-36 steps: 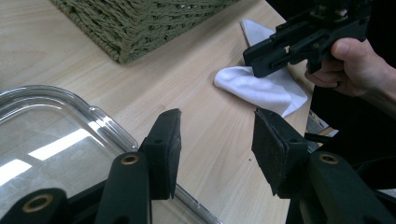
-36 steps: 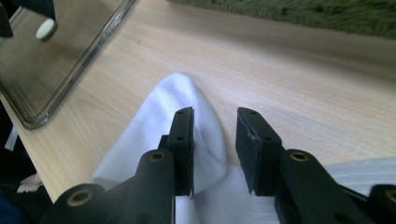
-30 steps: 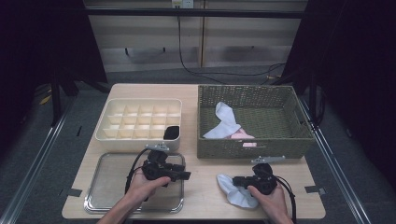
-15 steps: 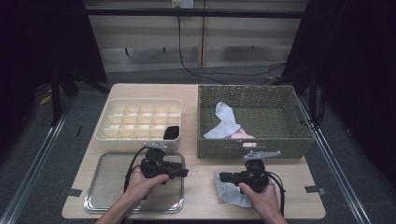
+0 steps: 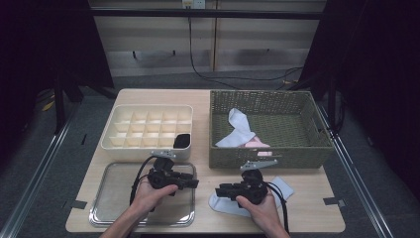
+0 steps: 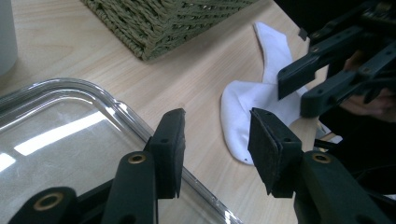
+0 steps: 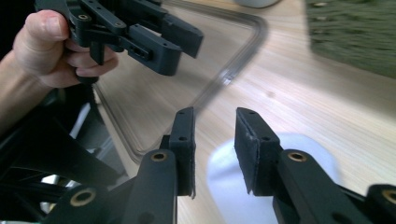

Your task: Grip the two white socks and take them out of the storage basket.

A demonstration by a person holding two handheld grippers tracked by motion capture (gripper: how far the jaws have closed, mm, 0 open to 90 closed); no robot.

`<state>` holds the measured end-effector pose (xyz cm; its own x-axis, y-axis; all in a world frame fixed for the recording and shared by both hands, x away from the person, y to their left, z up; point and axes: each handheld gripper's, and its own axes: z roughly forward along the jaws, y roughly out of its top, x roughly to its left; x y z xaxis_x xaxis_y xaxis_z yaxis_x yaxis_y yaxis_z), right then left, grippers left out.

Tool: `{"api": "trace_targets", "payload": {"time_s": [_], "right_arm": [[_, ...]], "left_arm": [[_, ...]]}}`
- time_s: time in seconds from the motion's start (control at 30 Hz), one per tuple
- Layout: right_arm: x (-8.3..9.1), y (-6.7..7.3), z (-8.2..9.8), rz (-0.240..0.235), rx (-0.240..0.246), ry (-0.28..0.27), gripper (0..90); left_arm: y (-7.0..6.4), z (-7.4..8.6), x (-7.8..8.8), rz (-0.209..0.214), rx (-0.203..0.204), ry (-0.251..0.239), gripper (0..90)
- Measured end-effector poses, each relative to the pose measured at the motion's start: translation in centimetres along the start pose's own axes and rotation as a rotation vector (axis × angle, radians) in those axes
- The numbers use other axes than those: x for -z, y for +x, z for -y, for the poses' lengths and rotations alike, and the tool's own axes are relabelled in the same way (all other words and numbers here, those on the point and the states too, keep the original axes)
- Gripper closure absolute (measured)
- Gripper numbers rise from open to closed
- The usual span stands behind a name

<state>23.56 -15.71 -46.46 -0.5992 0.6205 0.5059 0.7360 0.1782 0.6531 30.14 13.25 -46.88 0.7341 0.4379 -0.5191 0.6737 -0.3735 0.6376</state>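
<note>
White sock, flat on table, near right; right gripper fingers just parted, empty; left gripper fingers apart. Regrip squarely at toe.

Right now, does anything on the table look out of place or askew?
Nothing looks damaged or spilled. A white sock lies loose and rumpled on the table in front of the wicker basket, which holds the other socks. The right tool hangs above it, jaws just opened and empty.
</note>
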Motion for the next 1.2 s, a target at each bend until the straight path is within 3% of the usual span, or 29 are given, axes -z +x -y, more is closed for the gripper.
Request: {"api": "trace_targets", "payload": {"time_s": [0.03, 0.13, 0.17, 0.23, 0.27, 0.3, 0.33, 0.37, 0.4, 0.47, 0.5, 0.53, 0.57, 0.63, 0.7, 0.73, 0.8, 0.97, 1.0, 1.07, 1.1, 1.13, 1.2], "right_arm": [[0.0, 0.0, 0.0, 0.0, 0.0, 0.0, 68.9], [2.7, -1.3, 0.6, 0.055, -0.026, -0.027, 68.5], [2.7, -1.3, 0.6, 0.055, -0.026, -0.027, 68.5], [5.3, -2.9, 1.3, 0.12, -0.057, -0.066, 68.4], [5.3, -2.9, 1.3, 0.12, -0.057, -0.066, 68.4], [7.0, -4.0, 2.0, 0.173, -0.075, -0.076, 67.0], [7.8, -4.5, 2.4, 0.204, -0.087, -0.085, 66.8], [7.8, -4.5, 2.4, 0.204, -0.087, -0.085, 66.8], [9.3, -5.9, 3.2, 0.253, -0.115, -0.098, 65.8], [10.5, -7.1, 3.9, 0.292, -0.141, -0.116, 64.7], [10.5, -7.1, 3.9, 0.292, -0.141, -0.116, 64.7], [11.0, -7.7, 4.2, 0.308, -0.149, -0.119, 64.5], [11.6, -8.7, 4.9, 0.353, -0.164, -0.119, 64.4], [11.8, -9.6, 5.4, 0.386, -0.178, -0.111, 60.8], [11.8, -10.0, 5.5, 0.396, -0.186, -0.104, 61.3], [12.0, -10.6, 5.8, 0.42, -0.199, -0.097, 60.9], [12.0, -10.8, 5.8, 0.43, -0.194, -0.092, 60.9], [11.6, -11.0, 5.9, 0.452, -0.188, -0.061, 60.7], [11.3, -11.1, 5.9, 0.452, -0.18, -0.05, 62.2], [11.3, -11.1, 5.8, 0.449, -0.176, -0.044, 68.3], [11.2, -11.1, 5.9, 0.447, -0.172, -0.045, 74.9], [11.2, -11.1, 6.0, 0.444, -0.167, -0.038, 81.9], [11.5, -11.1, 6.0, 0.431, -0.176, -0.053, 87.3]], "left_arm": [[0.0, 0.0, 0.0, 0.0, 0.0, 0.0, 56.6], [-0.4, -0.2, -1.1, 0.015, 0.0, 0.033, 60.6], [-0.4, -0.2, -1.1, 0.015, 0.0, 0.033, 63.3], [-1.0, -0.7, -2.5, 0.029, -0.01, 0.061, 62.9], [-1.0, -0.7, -2.5, 0.029, -0.01, 0.061, 61.3], [-1.5, -1.0, -3.4, 0.043, -0.022, 0.074, 60.1], [-1.7, -1.1, -4.0, 0.033, -0.04, 0.094, 59.4], [-1.7, -1.1, -4.0, 0.033, -0.04, 0.094, 58.2], [-1.8, -1.2, -4.9, 0.011, -0.046, 0.116, 57.3], [-1.9, -1.2, -5.6, 0.017, -0.054, 0.129, 57.1], [-1.9, -1.2, -5.6, 0.017, -0.054, 0.129, 57.0], [-2.0, -1.3, -5.9, -0.015, -0.045, 0.147, 57.0], [-2.1, -1.2, -6.3, -0.015, -0.039, 0.179, 57.0], [-2.3, -1.1, -6.8, -0.057, -0.046, 0.193, 54.9], [-2.1, -1.1, -6.9, -0.061, -0.055, 0.214, 56.7], [-2.2, -1.0, -7.2, -0.05, -0.027, 0.193, 57.6], [-2.2, -1.0, -7.3, -0.009, -0.045, 0.212, 59.2], [-2.8, -0.7, -7.8, 0.018, -0.066, 0.236, 66.7], [-3.0, -0.6, -8.0, 0.029, -0.095, 0.26, 74.1], [-3.0, -0.5, -8.2, 0.032, -0.103, 0.265, 82.8], [-3.2, -0.5, -8.2, 0.03, -0.089, 0.257, 84.7], [-3.1, -0.6, -8.0, 0.028, -0.118, 0.278, 86.1], [-3.1, -0.6, -7.7, 0.031, -0.109, 0.273, 86.9]]}}
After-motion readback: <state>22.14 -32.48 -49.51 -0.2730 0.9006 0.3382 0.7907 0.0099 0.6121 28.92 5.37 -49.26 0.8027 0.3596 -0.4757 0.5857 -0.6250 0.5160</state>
